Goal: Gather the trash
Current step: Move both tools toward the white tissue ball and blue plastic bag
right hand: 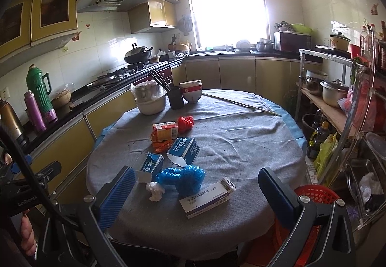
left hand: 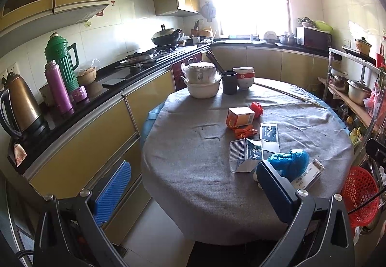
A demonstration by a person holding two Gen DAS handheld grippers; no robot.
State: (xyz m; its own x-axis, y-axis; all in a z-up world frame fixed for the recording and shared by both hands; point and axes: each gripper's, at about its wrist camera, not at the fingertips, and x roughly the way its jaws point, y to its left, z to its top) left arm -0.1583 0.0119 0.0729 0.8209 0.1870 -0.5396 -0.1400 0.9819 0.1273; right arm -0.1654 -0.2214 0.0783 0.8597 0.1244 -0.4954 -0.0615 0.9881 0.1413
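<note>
Both jaws wide, holding nothing. Your right gripper (right hand: 193,197) sits nearest the white-purple box (right hand: 207,198), flat at the table's (right hand: 241,146) near edge, long axis running left-low to right-high betw. the fingers. Left gripper (left hand: 193,192) hangs off-table, prob. farther. Red basket (right hand: 313,194) waits right.

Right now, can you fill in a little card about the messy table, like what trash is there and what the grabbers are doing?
place: round table with grey cloth, in a kitchen
trash: blue plastic bag, white medicine box, two blue-and-white cartons, orange box, red crumpled bag, white paper wad
dishes at far edge: bowls, dark cup
basket: red basket, beside the table
left gripper: jaws open, empty
right gripper: jaws open, empty
</note>
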